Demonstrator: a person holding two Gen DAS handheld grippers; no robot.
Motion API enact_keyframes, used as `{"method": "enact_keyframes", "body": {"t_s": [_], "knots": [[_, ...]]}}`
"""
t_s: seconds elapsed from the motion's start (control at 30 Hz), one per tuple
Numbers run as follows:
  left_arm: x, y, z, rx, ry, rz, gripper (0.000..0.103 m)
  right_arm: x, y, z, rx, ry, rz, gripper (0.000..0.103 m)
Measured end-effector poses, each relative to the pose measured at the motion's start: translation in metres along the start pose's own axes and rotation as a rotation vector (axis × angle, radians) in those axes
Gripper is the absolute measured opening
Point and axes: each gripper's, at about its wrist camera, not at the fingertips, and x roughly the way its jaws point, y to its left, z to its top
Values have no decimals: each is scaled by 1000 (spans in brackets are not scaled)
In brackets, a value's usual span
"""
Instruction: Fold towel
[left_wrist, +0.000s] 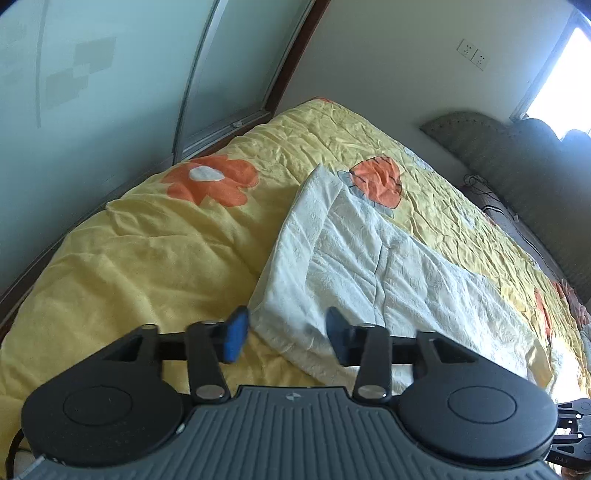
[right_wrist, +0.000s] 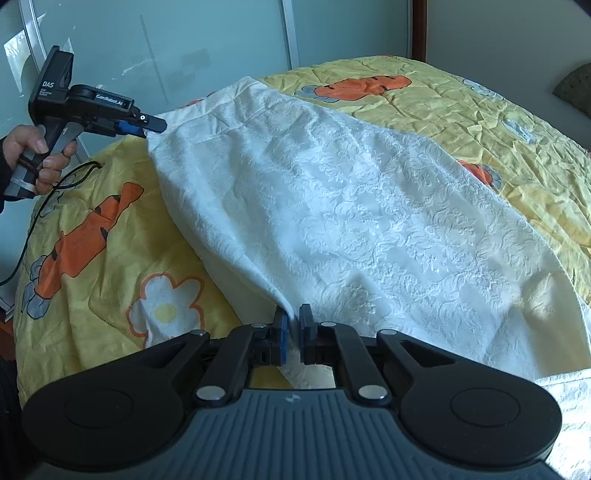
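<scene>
White towel (right_wrist: 332, 206) spread across yellow quilt (left_wrist: 147, 258), nr bed's front edge. R gripper (right_wrist: 293, 325) narrow, pinching towel hem. L gripper (left_wrist: 284, 332) wide, straddling a corner w/o grip. Risk: if only 1 side lifts, fold prob skews.

The bed (left_wrist: 147, 258) is viewed closely from above along each gripper's fingers. The white towel (left_wrist: 388, 266) is shared by both views; the left gripper (right_wrist: 153, 125) is seen from the right wrist camera.
</scene>
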Motion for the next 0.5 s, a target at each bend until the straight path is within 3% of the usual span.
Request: {"method": "enact_keyframes", "body": {"t_s": [0.07, 0.17, 0.27, 0.3, 0.4, 0.5], "knots": [[-16, -3, -10, -22, -4, -35, 65, -1, 0, 1, 2, -10, -4, 5], [-25, -23, -27, -68, 48, -196, 65, -4, -1, 5, 7, -28, -8, 5], [-10, -43, -42, -219, 152, -358, 66, -8, -2, 8, 16, -42, -6, 5], [0, -47, -47, -279, 188, -381, 66, -10, -2, 8, 18, -49, -7, 5], [27, -54, -55, -384, 256, -349, 65, -17, 0, 10, 20, -71, -10, 5], [41, -62, -52, -392, 255, -310, 62, -24, 2, 9, 24, -95, -9, 5]]}}
